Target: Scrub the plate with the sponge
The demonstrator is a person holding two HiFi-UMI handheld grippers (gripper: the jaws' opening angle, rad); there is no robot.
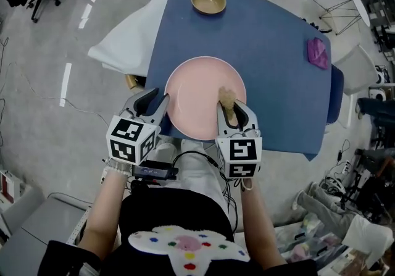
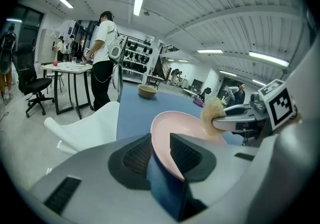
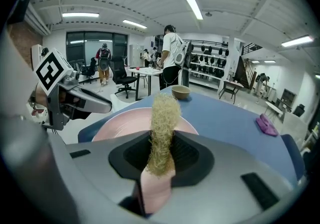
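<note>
The right gripper [image 1: 229, 108] has its 2 jaws pinched on the tan sponge [image 3: 162, 128], whose tip is over the near right part of the pink plate [image 1: 197, 86]. The left gripper [image 1: 154, 100] clamps the plate's left rim. The plate is at the near edge of the blue table [image 1: 271, 46], well apart from 1 bowl [image 1: 208, 0].

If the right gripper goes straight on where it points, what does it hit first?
Probably the plate: the right gripper's sponge leads, angled down over its inside.
</note>
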